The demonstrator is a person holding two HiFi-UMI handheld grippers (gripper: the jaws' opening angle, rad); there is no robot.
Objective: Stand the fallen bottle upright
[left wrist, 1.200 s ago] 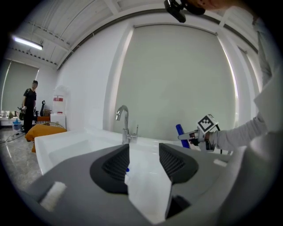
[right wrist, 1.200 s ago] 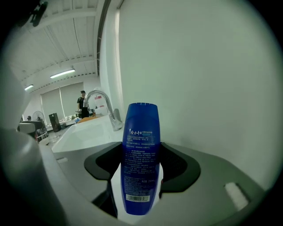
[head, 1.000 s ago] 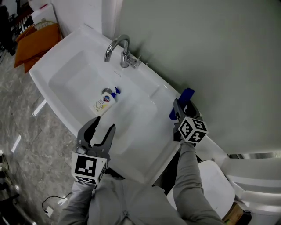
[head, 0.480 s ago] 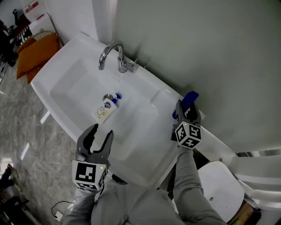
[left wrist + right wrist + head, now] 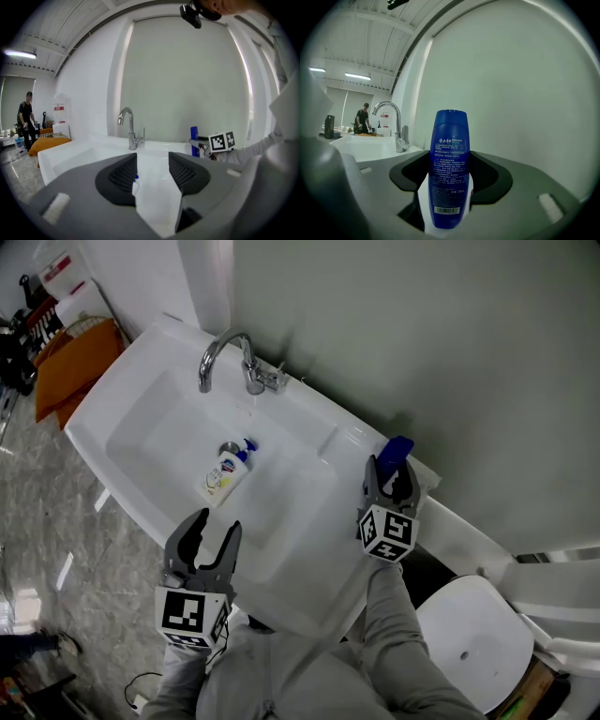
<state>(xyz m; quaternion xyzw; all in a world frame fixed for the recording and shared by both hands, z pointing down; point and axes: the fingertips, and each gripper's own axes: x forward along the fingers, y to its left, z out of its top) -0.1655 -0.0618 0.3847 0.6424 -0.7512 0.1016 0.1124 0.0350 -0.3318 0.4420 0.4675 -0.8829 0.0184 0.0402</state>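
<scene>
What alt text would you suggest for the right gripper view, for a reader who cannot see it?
A blue bottle stands upright between the right gripper's two dark jaws, which press on its sides. Behind it to the left are a chrome tap and a white sink, with a pale wall beyond and a person far off.

A chrome faucet (image 5: 247, 367) stands at the back of the white sink (image 5: 155, 432), orange cloth (image 5: 70, 371) nearby.

Bright, even indoor light from ceiling strips (image 5: 21, 55); the white sink (image 5: 141, 442) is near washed out. Both gripper views bend heavily at dark, vignetted edges. The blue bottle (image 5: 450, 168) is sharp.
</scene>
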